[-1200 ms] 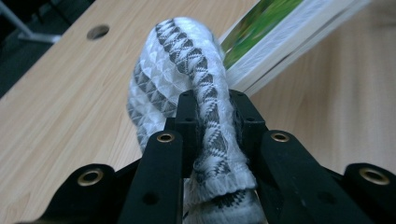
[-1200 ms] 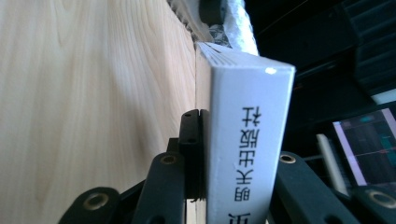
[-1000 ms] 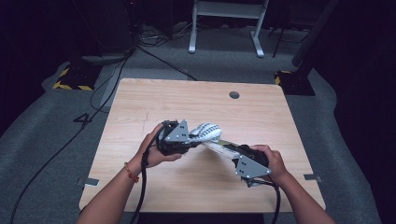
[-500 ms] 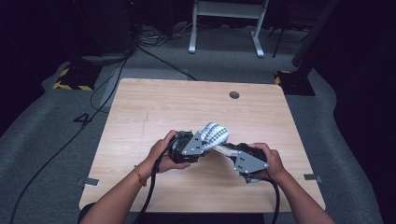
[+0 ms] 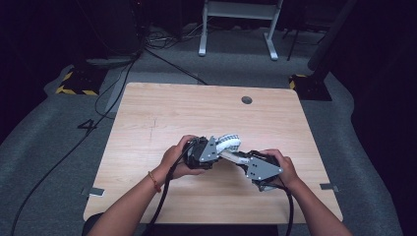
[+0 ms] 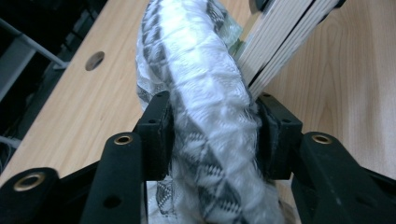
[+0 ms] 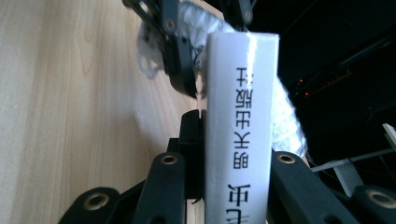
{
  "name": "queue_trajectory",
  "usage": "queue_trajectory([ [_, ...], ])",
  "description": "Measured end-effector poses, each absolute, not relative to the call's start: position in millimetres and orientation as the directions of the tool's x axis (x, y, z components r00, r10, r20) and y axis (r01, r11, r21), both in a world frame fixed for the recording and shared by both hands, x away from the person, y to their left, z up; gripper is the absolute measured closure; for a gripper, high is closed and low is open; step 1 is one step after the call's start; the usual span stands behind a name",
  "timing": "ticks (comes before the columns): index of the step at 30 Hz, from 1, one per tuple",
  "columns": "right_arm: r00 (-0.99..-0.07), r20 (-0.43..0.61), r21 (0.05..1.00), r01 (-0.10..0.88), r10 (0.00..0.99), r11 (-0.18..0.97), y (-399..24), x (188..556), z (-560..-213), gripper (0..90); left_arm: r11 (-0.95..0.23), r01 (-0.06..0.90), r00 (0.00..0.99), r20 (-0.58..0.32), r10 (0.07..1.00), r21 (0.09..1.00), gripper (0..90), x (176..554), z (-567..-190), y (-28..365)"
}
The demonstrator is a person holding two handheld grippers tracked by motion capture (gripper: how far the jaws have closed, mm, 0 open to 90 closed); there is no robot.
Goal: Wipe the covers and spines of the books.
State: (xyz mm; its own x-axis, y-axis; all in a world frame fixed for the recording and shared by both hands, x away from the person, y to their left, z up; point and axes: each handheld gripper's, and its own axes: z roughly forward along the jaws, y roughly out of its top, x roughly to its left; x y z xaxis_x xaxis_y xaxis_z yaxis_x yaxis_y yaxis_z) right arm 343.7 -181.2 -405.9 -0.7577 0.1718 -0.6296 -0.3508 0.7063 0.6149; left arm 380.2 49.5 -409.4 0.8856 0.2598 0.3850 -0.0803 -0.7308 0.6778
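Item one, book (image 7: 238,116): I hold it in my right gripper (image 5: 246,161), jaws clamped on its white spine, just above the table (image 5: 162,113) and near the person's edge, well short of the round cable hole (image 5: 247,100).

Item two, patterned net sleeve (image 6: 205,93): it lies bunched against the book's far end, between my two grippers.

Item three, left gripper (image 5: 220,147): over the past second it has come in closer to the book, and its jaws have just been opening. The sleeve sits between its pads (image 6: 156,135), filling the gap; I cannot tell whether they press it. I judge this a regrip, to work the sleeve along the book.

Item four, views: the left gripper view gives the sleeve's diamond weave and the page edges (image 6: 275,46) behind it. The right gripper view gives the printed spine and the left gripper beyond the book. The high view gives both hands, left hand (image 5: 177,157) and right hand (image 5: 282,164), close together.
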Motion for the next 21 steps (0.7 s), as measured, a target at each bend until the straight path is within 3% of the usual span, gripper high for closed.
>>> queue_trajectory([
  [12, -0.77, -0.62, 0.612, -0.358, 0.147, 0.705, -183, 343, -406, 75.2, -0.772, -0.144, 0.887, 0.427, 0.177, 0.619, 66.7, 378, -414, 46],
  [21, -0.806, -0.577, 0.661, -0.363, 0.135, 0.656, -191, 344, -401, 71.5, -0.726, -0.199, 0.911, 0.397, 0.11, 0.658, 72.0, 372, -411, 59],
])
